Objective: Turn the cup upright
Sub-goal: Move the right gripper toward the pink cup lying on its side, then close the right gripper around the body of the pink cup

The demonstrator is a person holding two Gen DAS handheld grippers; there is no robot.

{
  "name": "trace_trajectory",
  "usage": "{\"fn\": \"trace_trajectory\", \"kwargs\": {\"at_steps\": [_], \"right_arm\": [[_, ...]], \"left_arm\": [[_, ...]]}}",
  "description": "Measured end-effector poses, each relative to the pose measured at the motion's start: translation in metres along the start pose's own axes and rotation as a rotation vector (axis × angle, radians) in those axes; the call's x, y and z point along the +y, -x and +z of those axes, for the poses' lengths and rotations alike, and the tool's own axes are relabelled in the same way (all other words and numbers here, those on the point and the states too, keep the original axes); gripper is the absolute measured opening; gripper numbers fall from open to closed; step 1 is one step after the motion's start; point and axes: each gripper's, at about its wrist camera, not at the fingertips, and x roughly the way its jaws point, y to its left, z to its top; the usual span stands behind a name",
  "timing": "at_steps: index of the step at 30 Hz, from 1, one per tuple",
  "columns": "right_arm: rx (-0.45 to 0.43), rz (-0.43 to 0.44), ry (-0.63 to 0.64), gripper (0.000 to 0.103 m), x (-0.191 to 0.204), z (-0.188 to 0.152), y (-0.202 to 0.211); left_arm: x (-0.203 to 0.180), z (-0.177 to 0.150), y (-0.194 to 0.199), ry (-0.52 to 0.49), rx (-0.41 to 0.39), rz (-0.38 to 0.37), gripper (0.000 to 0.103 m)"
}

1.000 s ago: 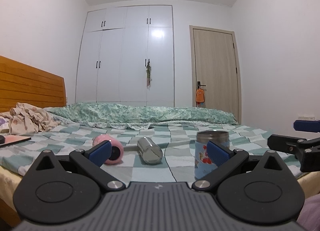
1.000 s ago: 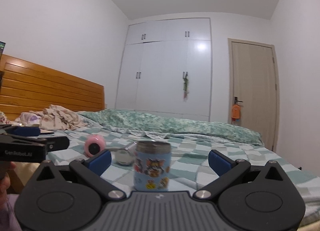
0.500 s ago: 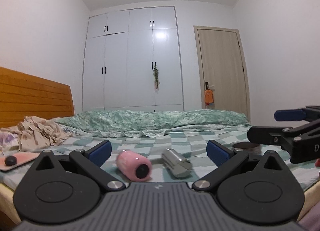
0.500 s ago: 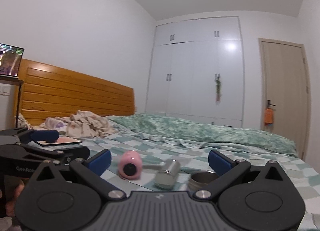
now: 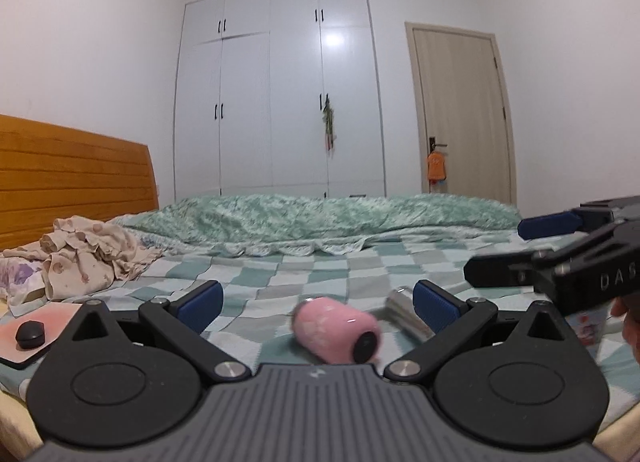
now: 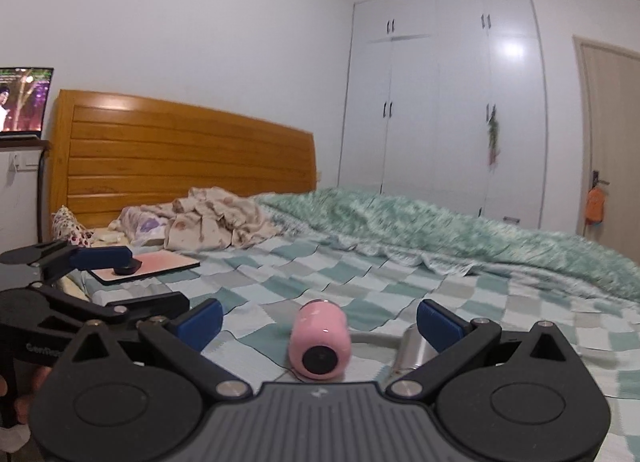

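A pink cup [image 5: 338, 330] lies on its side on the checkered bedsheet, its dark end toward me; it also shows in the right wrist view [image 6: 320, 344]. A steel cup [image 5: 406, 316] lies on its side just right of it, partly hidden behind a fingertip in both views [image 6: 414, 352]. A blue cartoon cup [image 5: 590, 328] stands behind the right gripper's body. My left gripper [image 5: 318, 302] is open and empty, the pink cup between and beyond its fingers. My right gripper [image 6: 320, 320] is open and empty, centred on the pink cup.
A pink pad with a black lid [image 5: 30, 336] lies at the bed's left edge. Crumpled clothes [image 5: 88, 258] and a green quilt [image 5: 320, 217] lie further back. A wooden headboard [image 6: 180, 157] stands left. The other gripper shows at each view's side.
Both grippers have swung left, away from the upright cartoon cup. The pink cup now sits centred between the fingers in both views and looks closer.
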Motion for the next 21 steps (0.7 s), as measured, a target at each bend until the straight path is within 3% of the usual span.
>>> {"fn": "trace_trajectory", "kwargs": {"at_steps": [10,21], "right_arm": [[0.121,0.031,-0.055,0.103,-0.006,0.02,-0.117],[0.225,0.083,-0.055,0.103,-0.026,0.0,-0.223]], "left_arm": [[0.058,-0.011,-0.069,-0.007,0.094,0.02,0.103],[0.086,-0.027,-0.126,-0.015,0.168,0.028,0.103]]}}
